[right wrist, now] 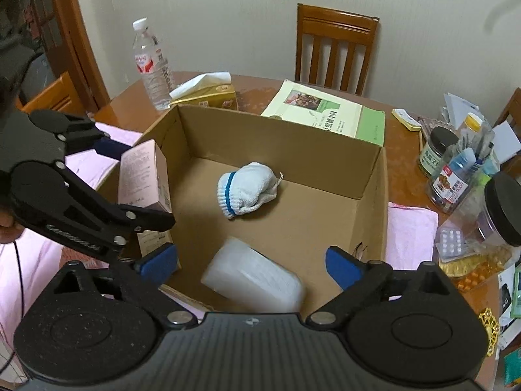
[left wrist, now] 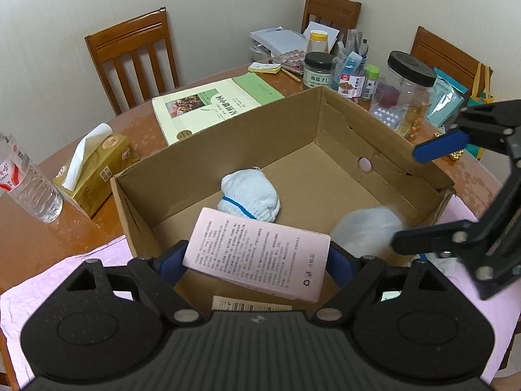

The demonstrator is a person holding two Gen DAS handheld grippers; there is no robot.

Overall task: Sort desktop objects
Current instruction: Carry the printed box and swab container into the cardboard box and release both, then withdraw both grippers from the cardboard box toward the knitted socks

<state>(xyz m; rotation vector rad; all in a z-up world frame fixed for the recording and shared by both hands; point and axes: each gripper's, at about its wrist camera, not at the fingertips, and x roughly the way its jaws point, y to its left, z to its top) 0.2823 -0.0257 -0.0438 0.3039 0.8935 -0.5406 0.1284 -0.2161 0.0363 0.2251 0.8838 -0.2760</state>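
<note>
An open cardboard box (left wrist: 228, 130) (right wrist: 276, 143) stands on the wooden table. On its floor lie a rolled white sock with a blue stripe (left wrist: 250, 198) (right wrist: 247, 189) and a blurred translucent white item (left wrist: 364, 231) (right wrist: 254, 277). My left gripper (left wrist: 257, 264) (right wrist: 140, 185) is shut on a pink printed carton (left wrist: 257, 254) (right wrist: 143, 176), held over the box's near-left corner. Above the box's right side my right gripper (right wrist: 250, 265) (left wrist: 420, 195) is open; the white item lies below it, clear of the blue pads (right wrist: 342, 267).
Behind the box lie a pale green book (left wrist: 211, 107), a gold tissue box (left wrist: 97, 169) and a water bottle (left wrist: 29, 192). Jars (left wrist: 407, 88), a pen holder (left wrist: 351, 62), papers and pill packs crowd the right. A pink cloth (left wrist: 49, 293) lies underneath; chairs ring the table.
</note>
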